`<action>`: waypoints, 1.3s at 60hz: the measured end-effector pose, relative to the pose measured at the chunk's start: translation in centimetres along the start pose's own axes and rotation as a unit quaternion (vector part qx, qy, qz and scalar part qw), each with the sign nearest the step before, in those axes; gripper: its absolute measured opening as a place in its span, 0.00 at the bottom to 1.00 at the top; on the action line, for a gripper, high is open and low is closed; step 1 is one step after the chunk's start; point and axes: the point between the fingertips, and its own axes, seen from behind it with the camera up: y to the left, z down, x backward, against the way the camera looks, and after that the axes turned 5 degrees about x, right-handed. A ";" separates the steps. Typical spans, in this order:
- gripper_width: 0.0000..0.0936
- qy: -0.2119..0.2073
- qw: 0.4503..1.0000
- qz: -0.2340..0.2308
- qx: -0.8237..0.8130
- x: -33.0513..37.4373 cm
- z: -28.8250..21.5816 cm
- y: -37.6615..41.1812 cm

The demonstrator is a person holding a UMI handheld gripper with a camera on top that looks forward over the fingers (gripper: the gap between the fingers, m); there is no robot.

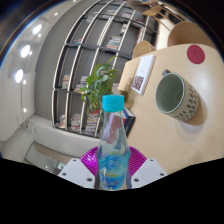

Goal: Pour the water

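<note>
**Clear plastic bottle in the tool**

Plastic bottle (112, 145), blue-capped, stands upright, pinched at its lower body between the tool (112, 176)'s pink pads. Likely light, thin-walled, slippery — squeeze gently, mid-body. Green mug (178, 98) waits beyond, mouth tipped sideways.

The bottle (112, 145) hides its own base behind the gripper (112, 170), and its lower part covers most of the pink pads (92, 158). Whether both fingers press on it is not clear. Beyond the fingers, the books (72, 86) on the shelf are too small to read.
</note>
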 end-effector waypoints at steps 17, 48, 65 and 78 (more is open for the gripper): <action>0.39 -0.020 0.965 -0.053 -0.257 -1.0 -5.0 0.5; 0.41 -0.066 0.895 -0.080 -0.435 -2.6 -9.9 -2.0; 0.41 -0.043 0.986 -0.064 -0.151 -0.5 -10.9 3.5; 0.45 -0.077 0.976 0.027 0.200 3.2 -17.1 4.9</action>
